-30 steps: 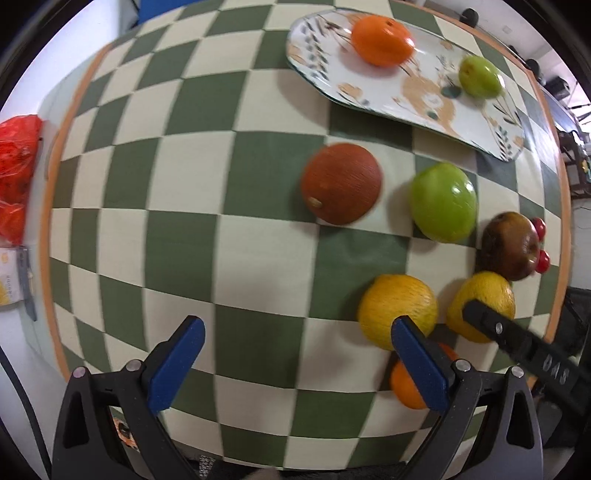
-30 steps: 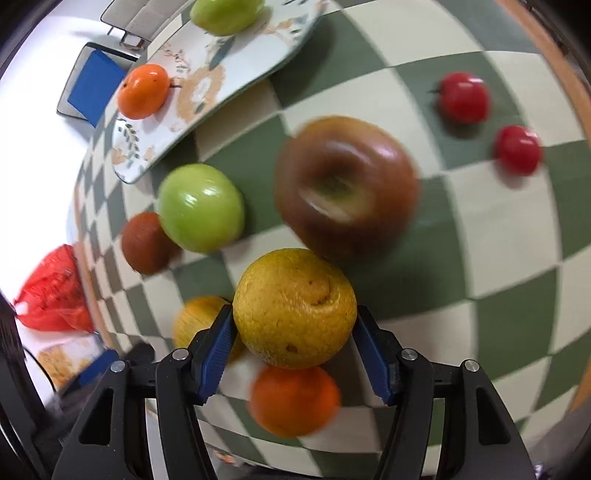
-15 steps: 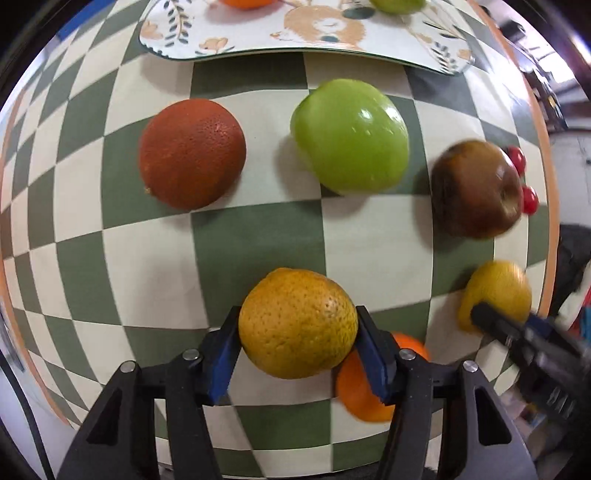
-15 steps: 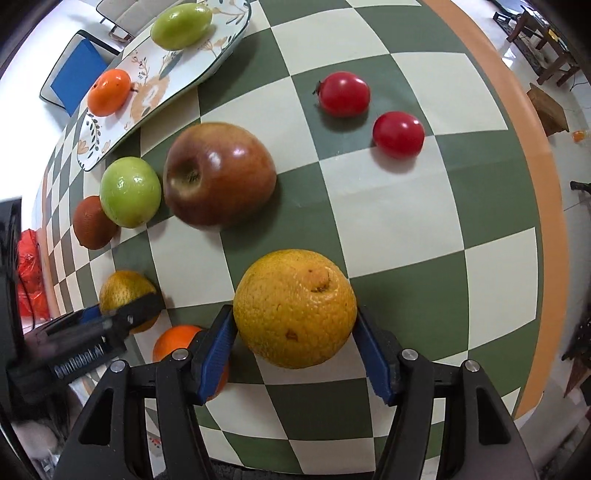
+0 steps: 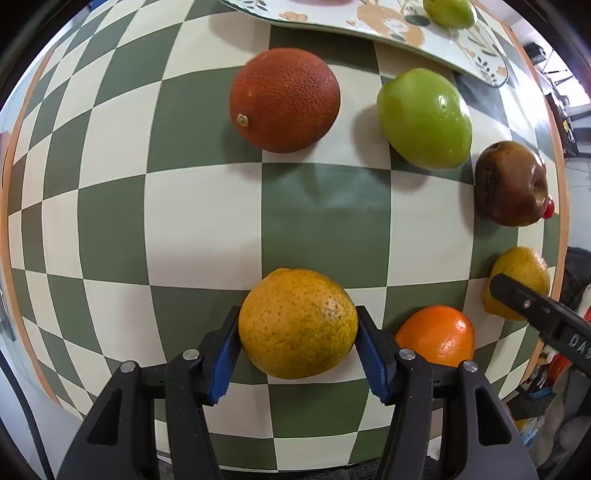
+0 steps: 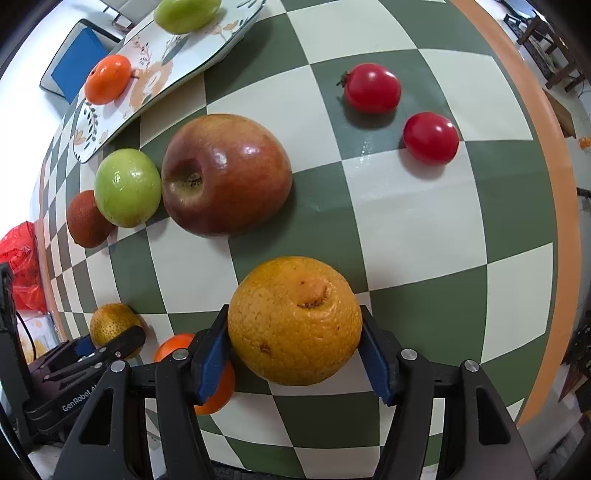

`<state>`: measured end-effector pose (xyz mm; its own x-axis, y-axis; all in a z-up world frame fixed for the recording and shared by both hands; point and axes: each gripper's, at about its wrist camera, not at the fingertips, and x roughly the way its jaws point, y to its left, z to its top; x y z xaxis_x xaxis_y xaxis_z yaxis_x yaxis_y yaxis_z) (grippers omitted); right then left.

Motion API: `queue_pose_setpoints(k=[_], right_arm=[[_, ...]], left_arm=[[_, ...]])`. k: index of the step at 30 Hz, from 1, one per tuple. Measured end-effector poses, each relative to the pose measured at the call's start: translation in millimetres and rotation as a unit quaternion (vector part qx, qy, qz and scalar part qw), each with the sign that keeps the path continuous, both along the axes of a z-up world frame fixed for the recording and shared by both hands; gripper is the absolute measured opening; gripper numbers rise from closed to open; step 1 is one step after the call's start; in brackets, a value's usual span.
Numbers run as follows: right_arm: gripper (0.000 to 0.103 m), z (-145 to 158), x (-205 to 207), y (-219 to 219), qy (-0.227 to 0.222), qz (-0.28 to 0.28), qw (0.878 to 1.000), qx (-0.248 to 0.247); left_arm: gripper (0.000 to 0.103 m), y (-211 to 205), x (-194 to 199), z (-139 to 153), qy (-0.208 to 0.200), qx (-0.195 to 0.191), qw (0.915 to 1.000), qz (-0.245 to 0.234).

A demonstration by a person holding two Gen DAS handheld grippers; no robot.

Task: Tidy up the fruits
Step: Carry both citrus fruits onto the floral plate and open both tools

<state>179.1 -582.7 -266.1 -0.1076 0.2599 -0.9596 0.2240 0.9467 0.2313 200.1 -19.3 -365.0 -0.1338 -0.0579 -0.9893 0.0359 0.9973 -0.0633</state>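
Note:
My left gripper points straight down and is shut on a yellow-orange citrus near the table's front edge. My right gripper is shut on a second, dimpled yellow orange. A small bright mandarin lies between the two held fruits. Farther back on the table lie a dark red orange, a green apple and a red-brown apple. Two tomatoes lie to the right. The patterned plate at the back holds an orange fruit and a green fruit.
The checked green-and-cream tablecloth has an orange rim at the right edge. A red plastic bag sits off the table's left side. A blue chair seat stands behind the plate. Clutter lies on the floor at the lower right.
My left gripper, wide open a second ago, came down over the yellow-orange citrus and closed on it. My right gripper carried its orange away from the red-brown apple.

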Motion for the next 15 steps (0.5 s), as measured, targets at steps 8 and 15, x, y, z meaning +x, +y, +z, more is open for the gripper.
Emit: queue_pose_setpoints(k=[8,15], right_arm=[[0.065,48,14,20,-0.057,0.02,0.998,0.008],[0.065,88,94,109,-0.117,0.039,0.992,0.008]], left_arm=[[0.056,3,50,79,-0.06,-0.055,0.9966,0.008],[0.056,3,147,110,-0.094,-0.047,0.9943,0.018]])
